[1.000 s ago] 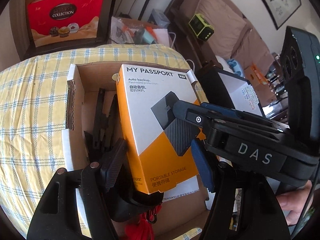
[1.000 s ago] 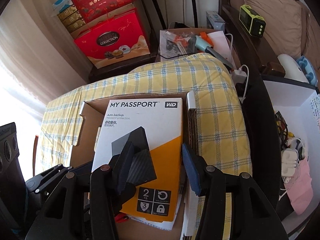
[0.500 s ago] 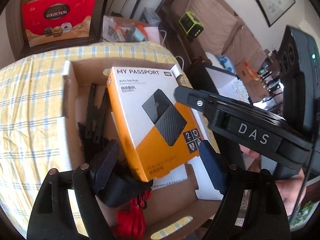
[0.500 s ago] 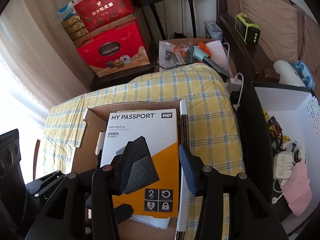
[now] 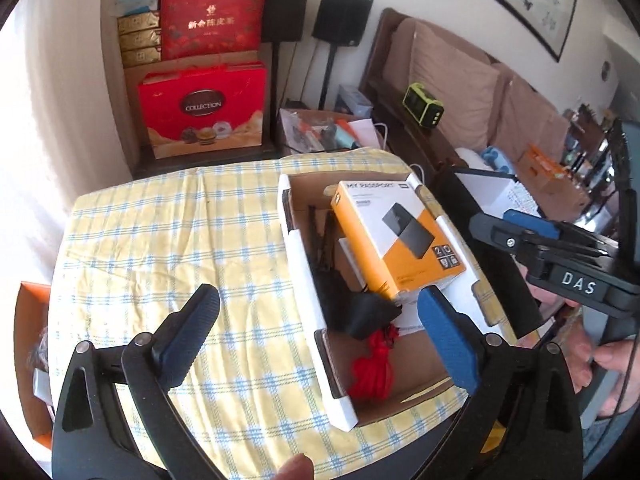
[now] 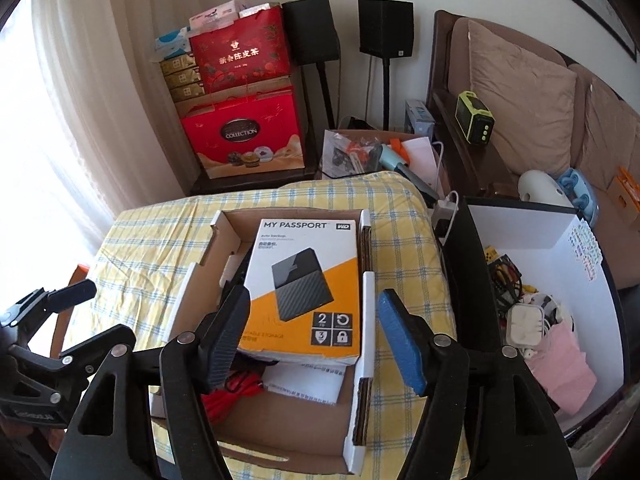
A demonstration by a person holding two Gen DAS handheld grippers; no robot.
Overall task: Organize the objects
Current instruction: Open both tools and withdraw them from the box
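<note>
An orange and white "My Passport" box (image 5: 396, 236) (image 6: 306, 288) lies tilted in an open cardboard box (image 5: 304, 264) (image 6: 362, 392) on the yellow checked cloth (image 5: 180, 240). Under it lie black items, a sheet of paper (image 6: 306, 384) and a red cord (image 5: 374, 368). My left gripper (image 5: 320, 340) is open and empty, pulled back over the cloth near the box's left wall. My right gripper (image 6: 314, 336) is open and empty above the near end of the orange box. It also shows at the right of the left wrist view (image 5: 540, 232).
A black-and-white bin (image 6: 560, 280) with cables and a pink bag stands right of the table. Red gift bags (image 6: 244, 136), two speakers and a carton of clutter (image 6: 372, 152) are behind. A sofa runs along the right wall. An orange box (image 5: 28, 356) sits low left.
Both grippers have drawn back and up from the orange box, and the left one has shifted left. Its jaws stand wider. The orange box stays in the cardboard box.
</note>
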